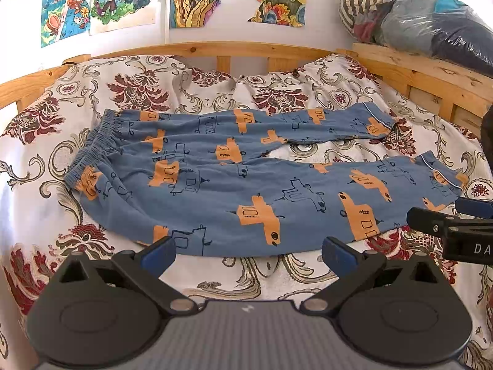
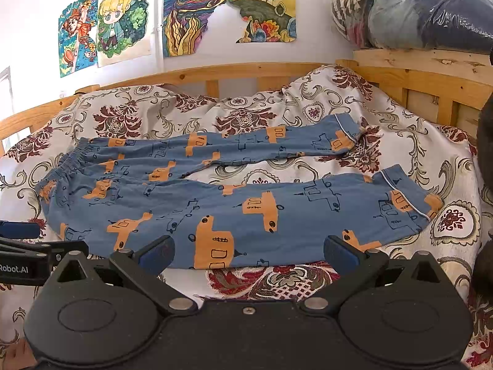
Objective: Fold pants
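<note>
Just beyond both wide-open, empty claws (left claw [image 1: 248, 251], right claw [image 2: 249, 251]) lie the pants [image 1: 246, 182].

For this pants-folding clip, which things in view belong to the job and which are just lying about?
Job: blue pants spread flat on the bedspread; left gripper and right gripper, both open.

Lying about: wall drawings, bagged clothes on the wooden shelf, bed rail.
</note>
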`<state>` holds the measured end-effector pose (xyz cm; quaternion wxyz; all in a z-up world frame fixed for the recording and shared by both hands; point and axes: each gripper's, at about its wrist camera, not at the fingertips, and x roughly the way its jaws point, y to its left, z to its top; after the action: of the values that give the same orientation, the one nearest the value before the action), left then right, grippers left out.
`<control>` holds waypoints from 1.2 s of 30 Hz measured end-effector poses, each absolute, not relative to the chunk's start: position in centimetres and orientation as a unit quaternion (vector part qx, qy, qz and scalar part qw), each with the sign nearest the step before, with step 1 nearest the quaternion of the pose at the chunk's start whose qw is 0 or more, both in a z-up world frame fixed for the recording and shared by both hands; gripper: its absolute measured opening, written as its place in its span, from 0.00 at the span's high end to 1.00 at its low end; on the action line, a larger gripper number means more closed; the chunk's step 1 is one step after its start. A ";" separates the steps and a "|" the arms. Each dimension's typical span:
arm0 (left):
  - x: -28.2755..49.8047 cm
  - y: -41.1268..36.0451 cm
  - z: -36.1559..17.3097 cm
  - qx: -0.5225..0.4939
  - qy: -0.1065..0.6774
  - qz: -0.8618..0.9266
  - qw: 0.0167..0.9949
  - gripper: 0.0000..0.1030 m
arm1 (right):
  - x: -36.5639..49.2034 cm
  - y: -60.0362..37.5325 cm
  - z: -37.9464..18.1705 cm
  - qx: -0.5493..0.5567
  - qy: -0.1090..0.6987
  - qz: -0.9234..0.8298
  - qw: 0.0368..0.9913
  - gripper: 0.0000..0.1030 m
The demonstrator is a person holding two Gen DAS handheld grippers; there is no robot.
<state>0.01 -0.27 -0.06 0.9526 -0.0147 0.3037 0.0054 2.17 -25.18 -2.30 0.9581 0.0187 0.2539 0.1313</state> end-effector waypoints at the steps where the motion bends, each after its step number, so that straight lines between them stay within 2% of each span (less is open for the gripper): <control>1: 0.0 -0.3 -0.1 -0.015 0.304 0.005 0.953 0.00 | 2.2 -25.2 -2.3 0.019 0.254 0.131 0.958 0.01; 36: -0.3 -0.5 -0.6 -0.015 0.310 0.005 0.951 0.00 | 2.4 -25.4 -2.6 0.021 0.259 0.132 0.957 0.01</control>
<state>-0.31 -0.50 -0.62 0.9505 -0.0155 0.3103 0.0054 2.35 -25.39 -2.62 0.9567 0.0211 0.2587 0.1320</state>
